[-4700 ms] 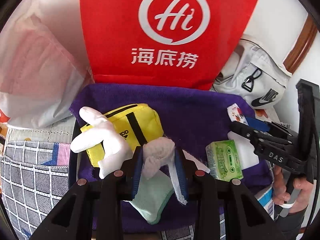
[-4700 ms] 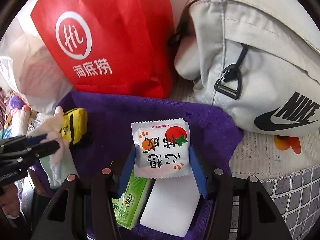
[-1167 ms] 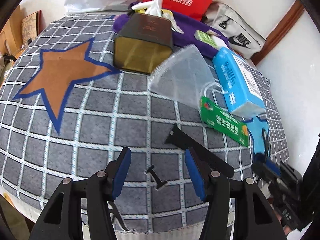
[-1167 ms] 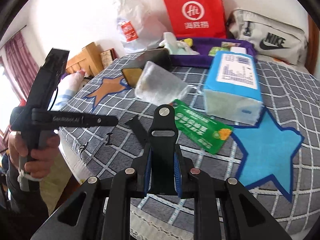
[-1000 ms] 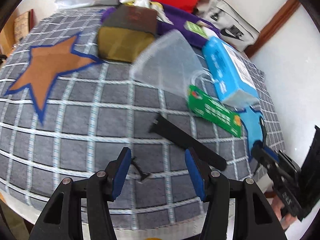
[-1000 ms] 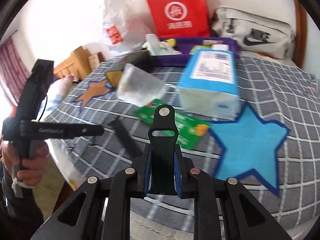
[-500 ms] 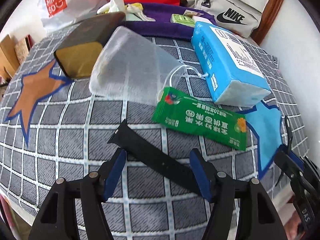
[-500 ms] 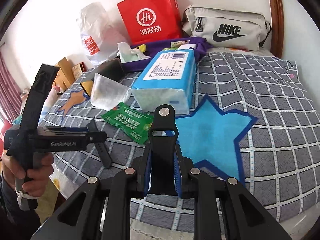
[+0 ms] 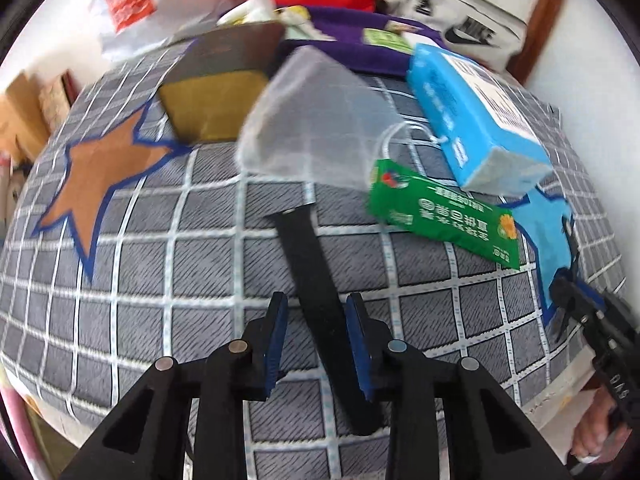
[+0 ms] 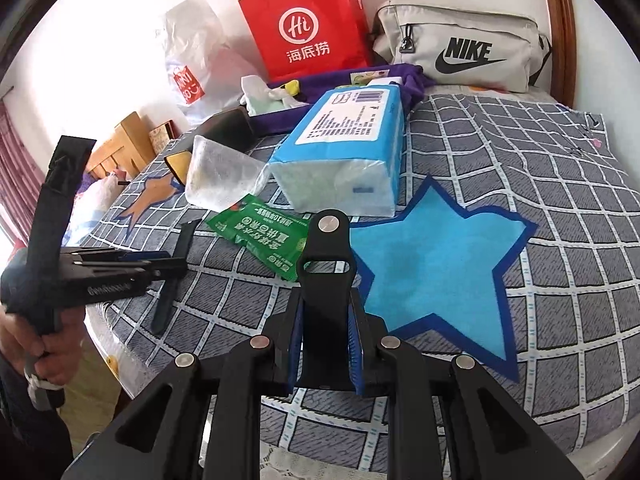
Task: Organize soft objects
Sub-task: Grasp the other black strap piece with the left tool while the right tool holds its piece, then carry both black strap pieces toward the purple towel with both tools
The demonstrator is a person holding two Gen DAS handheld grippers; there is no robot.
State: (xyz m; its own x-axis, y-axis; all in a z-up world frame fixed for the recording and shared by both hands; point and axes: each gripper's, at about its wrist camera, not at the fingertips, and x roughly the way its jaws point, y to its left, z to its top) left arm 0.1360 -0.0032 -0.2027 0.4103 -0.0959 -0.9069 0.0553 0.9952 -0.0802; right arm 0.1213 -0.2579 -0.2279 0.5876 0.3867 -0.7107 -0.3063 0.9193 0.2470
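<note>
A long black watch strap lies on the grey checked bedspread. My left gripper points down over its near end. The jaws are closing with the strap between them, and a gap still shows beside the left pad. In the right wrist view the left gripper hovers over that strap, held by a person's hand. My right gripper is shut on a second, shorter black strap piece that stands upright between its pads.
A green packet, a translucent mesh pouch, a blue tissue pack and a dark box lie beyond the strap. Further back are a purple towel with soft items, a red bag and a Nike bag.
The left gripper has moved over the long strap and turned, so the strap now runs between its jaws, which have narrowed. The right gripper still holds its strap piece.
</note>
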